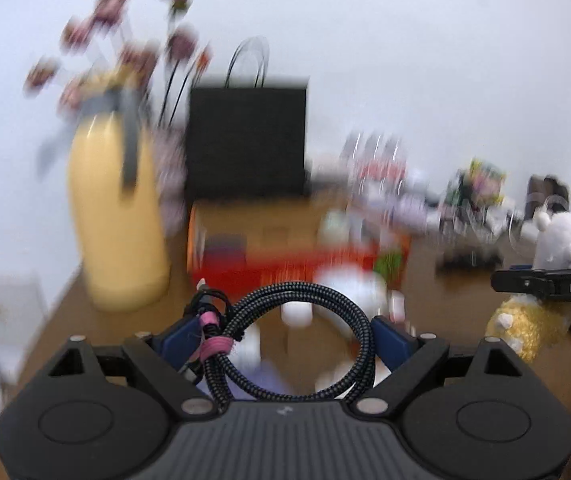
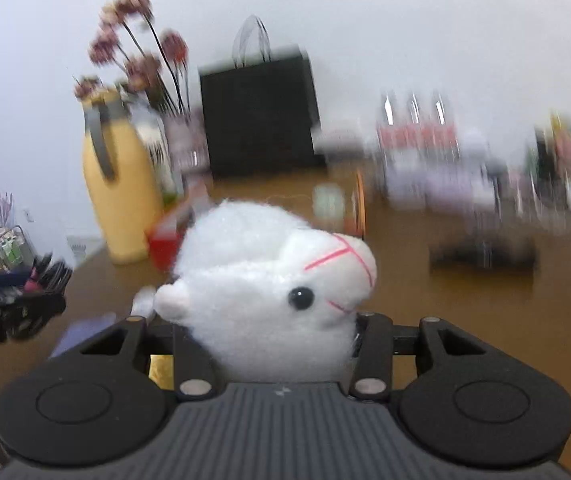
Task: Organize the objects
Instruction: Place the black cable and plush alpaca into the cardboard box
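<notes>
Brown wooden worktop point(image 1: 437, 292) against a plain white wall point(image 1: 405, 40), much of it smeared by motion blur. At the back, standing upright: black paper bag point(image 1: 247, 136) with thin loop handles. To its left in both views, tall yellow flask point(image 1: 119, 216) with a grey strap, and behind it dried pinkish flowers point(image 1: 125, 32) on dark stems. In front of the bag, a red box point(image 1: 285, 268), too blurred to tell its contents. Toward the right, a row of clear bottles point(image 2: 413, 136) with red labels, plus further clutter too blurred to name. Near the right edge of the left view, a yellow plush point(image 1: 525, 328) lying on the worktop.

Left gripper point(image 1: 285, 340) raised over the worktop, tilted a little downward, spread wide around a coiled black braided cable point(image 1: 301, 344) tied with a pink band; blue pads touching the coil on both sides, coil carried clear of the surface.

Right gripper point(image 2: 273, 328) likewise lifted and pitched slightly down, closed to a middling width on a white plush alpaca point(image 2: 269, 288), squeezed at its body, head with black eye and pink stitched muzzle pointing to the right of the view, held above the worktop. Same plush and gripper also seen at the right edge of the left view.
</notes>
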{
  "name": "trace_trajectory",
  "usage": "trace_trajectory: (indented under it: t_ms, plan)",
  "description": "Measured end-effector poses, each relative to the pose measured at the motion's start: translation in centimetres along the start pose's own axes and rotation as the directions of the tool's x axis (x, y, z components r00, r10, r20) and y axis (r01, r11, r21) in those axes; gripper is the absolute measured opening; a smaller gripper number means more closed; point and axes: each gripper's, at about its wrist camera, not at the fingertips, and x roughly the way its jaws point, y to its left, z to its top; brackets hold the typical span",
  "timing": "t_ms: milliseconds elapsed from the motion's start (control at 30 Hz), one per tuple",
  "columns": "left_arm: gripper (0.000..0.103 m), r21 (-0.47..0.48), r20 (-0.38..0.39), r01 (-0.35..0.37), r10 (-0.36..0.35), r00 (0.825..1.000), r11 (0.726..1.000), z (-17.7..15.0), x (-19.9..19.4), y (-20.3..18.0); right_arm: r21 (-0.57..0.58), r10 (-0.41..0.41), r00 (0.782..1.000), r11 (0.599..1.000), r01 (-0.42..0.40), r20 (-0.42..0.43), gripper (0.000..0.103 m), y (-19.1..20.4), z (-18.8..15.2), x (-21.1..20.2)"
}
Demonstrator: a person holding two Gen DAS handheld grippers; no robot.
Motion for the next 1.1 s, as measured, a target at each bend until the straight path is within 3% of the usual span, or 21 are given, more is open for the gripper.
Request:
trace_trajectory:
  t_ms: [100, 167, 233, 267, 333, 433, 467, 533, 567, 600, 633, 700, 833, 933, 1000, 1033, 1100]
  plan:
    - [0.091, 0.043, 0.038, -0.023, 0.021, 0.999, 0.999, 6.3, 5.4, 0.9, -0.061, -0.011, 0.998, 0.998, 0.015, 0.057, 0.045, -0.3, 6.4, 4.2]
    - [0.091, 0.053, 0.028, -0.019, 0.018, 0.999, 0.998, 9.2, 9.5, 0.8, -0.016, 0.024, 0.999, 1.0, -0.023, 0.023, 0.045, -1.3, 10.3, 8.6]
    - [0.091, 0.042, -0.01, -0.043, 0.043, 0.999, 0.998, 11.2, 14.4, 0.7, 0.049, 0.079, 0.995, 0.996, -0.076, -0.067, 0.045, -2.3, 13.0, 13.7]
    - [0.091, 0.043, -0.024, -0.052, 0.053, 0.998, 0.998, 11.6, 16.6, 0.6, 0.028, 0.079, 0.99, 0.997, -0.076, -0.12, 0.045, -2.2, 13.8, 16.6]
    - [0.091, 0.051, -0.085, -0.064, 0.069, 0.994, 0.997, 11.7, 21.2, 0.4, -0.013, 0.023, 0.972, 1.0, -0.027, -0.232, 0.045, -2.1, 14.2, 22.0]
    - [0.091, 0.046, -0.214, -0.087, 0.095, 0.972, 0.995, 10.7, 27.6, 0.5, 0.004, -0.026, 0.915, 1.0, 0.03, -0.402, 0.045, -3.1, 13.5, 29.0]
    - [0.091, 0.05, -0.261, -0.088, 0.098, 0.961, 0.995, 10.2, 29.4, 0.6, 0.039, -0.01, 0.88, 0.999, 0.032, -0.475, 0.046, -3.7, 12.7, 31.1]
    - [0.091, 0.067, -0.322, -0.093, 0.11, 0.94, 0.993, 8.9, 31.9, 0.7, 0.029, -0.045, 0.828, 0.997, 0.074, -0.559, 0.054, -4.0, 11.1, 34.3]
    - [0.091, 0.083, -0.344, -0.096, 0.118, 0.931, 0.992, 8.4, 32.7, 0.8, -0.019, -0.103, 0.817, 0.993, 0.112, -0.567, 0.062, -3.9, 10.5, 35.0]
    - [0.091, 0.091, -0.351, -0.09, 0.117, 0.929, 0.992, 7.9, 32.9, 0.9, -0.082, -0.169, 0.82, 0.986, 0.148, -0.546, 0.073, -3.6, 10.0, 35.2]
    - [0.092, 0.091, -0.345, -0.08, 0.107, 0.933, 0.993, 7.6, 33.0, 1.1, -0.139, -0.215, 0.83, 0.976, 0.166, -0.514, 0.077, -3.3, 9.8, 35.1]
    - [0.092, 0.078, -0.345, -0.057, 0.08, 0.935, 0.995, 7.4, 32.7, 1.6, -0.215, -0.244, 0.847, 0.964, 0.158, -0.472, 0.086, -2.3, 9.8, 34.4]
    - [0.092, 0.015, -0.329, -0.028, 0.031, 0.944, 1.0, 8.6, 31.6, 2.4, -0.319, -0.305, 0.86, 0.931, 0.179, -0.409, 0.085, -1.6, 10.6, 33.5]
    - [0.092, -0.01, -0.35, -0.02, 0.015, 0.937, 1.0, 9.1, 30.2, 2.4, -0.286, -0.3, 0.865, 0.939, 0.193, -0.402, 0.084, -1.9, 11.6, 32.4]
    - [0.095, -0.011, -0.327, 0.017, -0.019, 0.945, 1.0, 9.8, 28.1, 2.2, -0.245, -0.274, 0.885, 0.951, 0.189, -0.378, 0.085, -2.1, 12.3, 30.7]
    - [0.103, 0.004, -0.311, 0.026, -0.023, 0.95, 1.0, 10.2, 27.2, 1.9, -0.229, -0.257, 0.898, 0.956, 0.183, -0.358, 0.086, -2.1, 12.6, 29.6]
    - [0.103, 0.042, -0.289, -0.001, 0.013, 0.957, 0.999, 10.9, 26.1, 1.3, -0.207, -0.231, 0.922, 0.963, 0.171, -0.312, 0.095, -1.9, 13.2, 27.1]
